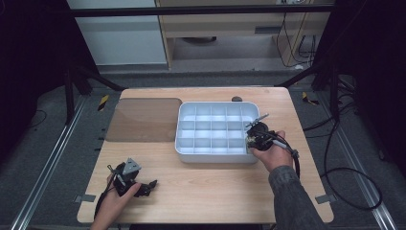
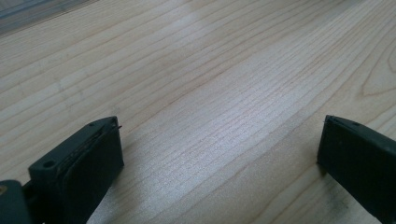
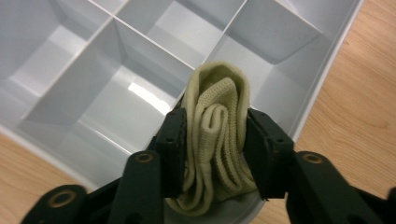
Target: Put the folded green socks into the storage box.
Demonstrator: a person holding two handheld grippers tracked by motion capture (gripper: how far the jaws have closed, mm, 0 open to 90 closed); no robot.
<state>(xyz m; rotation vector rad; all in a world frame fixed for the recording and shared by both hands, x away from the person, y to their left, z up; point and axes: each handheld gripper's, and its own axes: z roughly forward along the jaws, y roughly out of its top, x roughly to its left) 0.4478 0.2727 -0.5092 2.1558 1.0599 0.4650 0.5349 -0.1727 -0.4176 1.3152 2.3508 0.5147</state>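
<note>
Right hand-held gripper [image 3: 212, 154] pinches a folded pale-yellow knit sock [image 3: 217, 140] over the white plastic compartment tray [image 3: 322, 70], release into a corner cell likely next.

high view: fixed above the near side of the table [image 1: 206, 191], facing forward and down; far enough to take in the whole top, floor and shelving beyond.
left gripper view: rides the left gripper [image 2: 219, 149], low and close over bare wood, looking along its jaws at lower left and lower right of the frame.
right gripper view: rides the right gripper [image 3: 215, 154], steeply down, very close over the tray [image 3: 327, 70].
shared: the tray [image 1: 184, 139] at mid frame of the high view; the wood near its lower left.
</note>
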